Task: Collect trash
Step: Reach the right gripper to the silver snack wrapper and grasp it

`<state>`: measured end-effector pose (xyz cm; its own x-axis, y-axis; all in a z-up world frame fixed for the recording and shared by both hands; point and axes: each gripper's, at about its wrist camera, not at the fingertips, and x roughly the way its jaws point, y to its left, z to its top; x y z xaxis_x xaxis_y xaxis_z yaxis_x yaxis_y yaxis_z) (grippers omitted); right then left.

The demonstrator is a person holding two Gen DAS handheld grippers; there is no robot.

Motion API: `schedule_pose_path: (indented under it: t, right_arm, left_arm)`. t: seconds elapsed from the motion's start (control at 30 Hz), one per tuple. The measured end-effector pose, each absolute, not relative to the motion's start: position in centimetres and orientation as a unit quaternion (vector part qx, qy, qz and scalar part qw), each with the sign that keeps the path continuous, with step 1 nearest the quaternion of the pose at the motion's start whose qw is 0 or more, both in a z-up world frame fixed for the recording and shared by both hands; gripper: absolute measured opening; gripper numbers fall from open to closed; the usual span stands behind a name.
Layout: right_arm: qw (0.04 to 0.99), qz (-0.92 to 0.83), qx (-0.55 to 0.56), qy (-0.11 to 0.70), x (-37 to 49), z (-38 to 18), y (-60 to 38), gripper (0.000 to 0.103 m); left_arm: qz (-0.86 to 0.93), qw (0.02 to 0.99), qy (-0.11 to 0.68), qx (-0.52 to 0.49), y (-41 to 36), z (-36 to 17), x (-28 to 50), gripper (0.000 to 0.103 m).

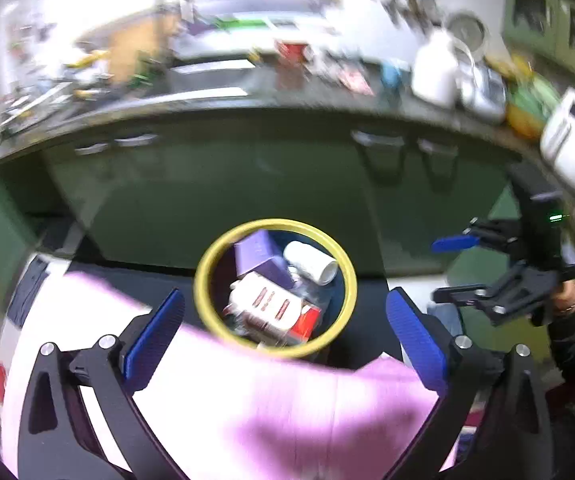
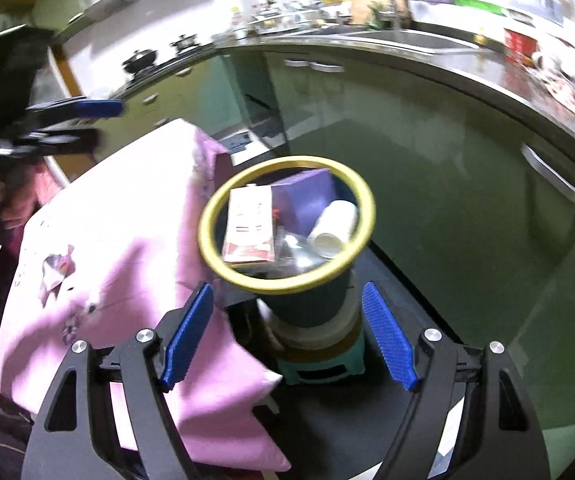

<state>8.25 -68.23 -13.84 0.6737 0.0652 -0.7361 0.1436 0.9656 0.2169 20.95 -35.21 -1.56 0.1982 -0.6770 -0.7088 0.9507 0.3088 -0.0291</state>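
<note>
A pink cloth [image 2: 119,240] covers the table [image 1: 11,328]; beside it, the yellow-rimmed bin [image 2: 307,300] stands on a small stool [image 2: 323,364].

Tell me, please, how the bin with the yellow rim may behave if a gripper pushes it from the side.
The bin would probably tip rather than slide: it stands raised on a narrow white base and a small stool. It seems light, holding only boxes and a white bottle. These loose items would likely spill.
</note>
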Motion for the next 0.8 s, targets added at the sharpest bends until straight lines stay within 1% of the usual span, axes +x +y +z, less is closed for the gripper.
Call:
schedule_pose_path:
  t: [0.17, 0.33, 0.4, 0.53, 0.57, 0.6, 0.67, 0.8]
  right_arm:
    - [0.902, 0.030, 0.092, 0.420, 10.7, -13.8, -63.3, 0.077]
    - [0.892, 0.126, 0.058, 0.430, 14.4, -13.9, -55.7, 0.077]
    - [0.884, 0.189, 0.025, 0.426, 16.0, -13.8, -51.1, 0.077]
    - [0.858, 0.307, -0.093, 0.401, 18.0, -14.2, -41.7, 0.077]
    - [0.850, 0.328, -0.113, 0.396, 18.6, -14.4, -40.1, 0.082]
    - [0.845, 0.341, -0.126, 0.393, 19.0, -14.5, -39.1, 0.088]
    - [0.832, 0.365, -0.153, 0.388, 20.2, -14.9, -37.0, 0.092]
    - [0.809, 0.392, -0.195, 0.392, 22.6, -16.6, -33.9, 0.093]
  left_arm:
    - [-0.473, 0.816, 0.296, 0.155, -24.2, -0.2, 20.9, 0.096]
    - [-0.374, 0.876, 0.292, 0.084, -13.7, -2.3, 21.3, 0.096]
    - [-0.336, 0.895, 0.286, 0.061, -10.6, -3.3, 21.7, 0.096]
    - [-0.302, 0.909, 0.287, -0.013, -5.5, -5.2, 23.1, 0.096]
    - [-0.301, 0.908, 0.288, -0.037, -4.5, -5.8, 23.4, 0.096]
    - [-0.301, 0.907, 0.290, -0.058, -3.7, -6.3, 23.7, 0.096]
    - [-0.295, 0.904, 0.299, -0.074, -2.8, -7.2, 24.3, 0.096]
    - [-0.292, 0.903, 0.303, -0.084, -2.0, -7.8, 24.6, 0.096]
